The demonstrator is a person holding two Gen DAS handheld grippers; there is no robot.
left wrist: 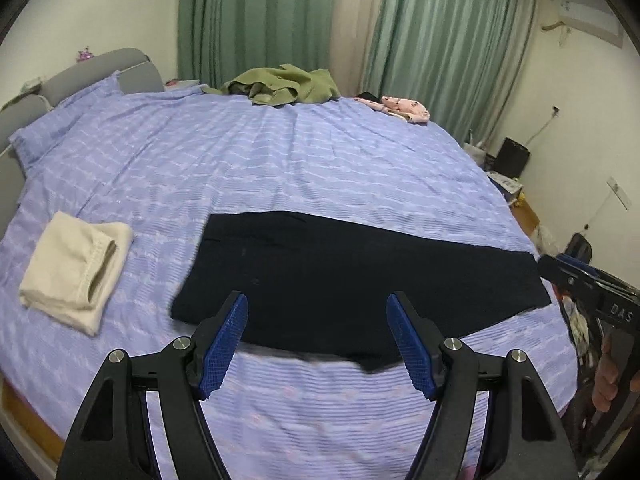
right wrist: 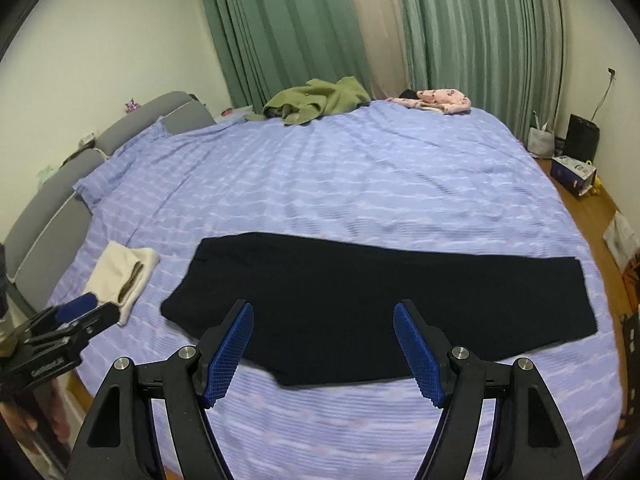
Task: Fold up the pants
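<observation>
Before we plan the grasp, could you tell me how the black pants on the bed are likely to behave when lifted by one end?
The black pants lie flat and thin on the bed sheet, so they will probably drape limply. Being long, the unheld end would likely drag. Both tongs, left and right, are open.

a home bedroom: bed [left wrist: 320, 160], green curtains [left wrist: 256, 20], gray headboard [right wrist: 152, 120].
</observation>
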